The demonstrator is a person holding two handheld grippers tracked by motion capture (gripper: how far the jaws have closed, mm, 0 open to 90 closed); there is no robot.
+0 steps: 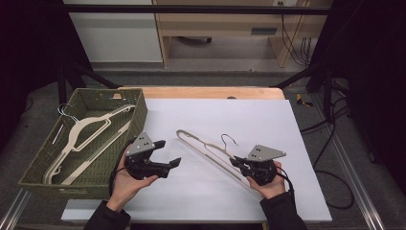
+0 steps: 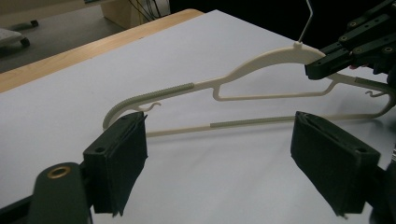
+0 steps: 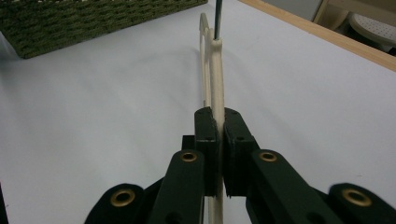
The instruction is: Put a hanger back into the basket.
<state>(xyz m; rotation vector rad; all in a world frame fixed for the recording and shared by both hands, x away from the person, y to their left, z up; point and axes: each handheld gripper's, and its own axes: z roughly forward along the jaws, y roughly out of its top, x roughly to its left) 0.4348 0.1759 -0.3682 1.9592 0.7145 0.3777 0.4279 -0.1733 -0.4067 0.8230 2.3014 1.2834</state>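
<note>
The cream plastic hanger (image 1: 210, 148) is held over the middle of the white sheet (image 1: 268, 124) that covers the worktop, its long axis running from the sheet's centre down toward the near right corner. It is clamped by the right gripper (image 1: 238, 163) on its upper arm just beside the wire hook (image 1: 229, 139); in the right gripper view the jaws are seen pressed flat against the plastic on both sides, with the hook rising just beyond them. The far shoulder end of the hanger is pointed toward the left gripper (image 1: 167, 153), which is nearer to that free end than to the hook. In the left gripper view the hanger is seen broadside across the frame, its lower bar passing between the two widely parted jaws but farther off, with nothing gripped. A short reach forward along the sheet is judged to be what a grasp of the free shoulder would call for, and the wide gap leaves room for the thin bar.

A green woven basket (image 1: 33, 167) is set at the left edge of the worktop, just beside the sheet, and a second hanger (image 1: 79, 132) of the same kind lies inside it. The wooden far edge of the worktop (image 1: 206, 92) is left uncovered. Beyond it, a grey floor, pale cabinets and trailing cables can be seen, with dark frame bars at both sides.
</note>
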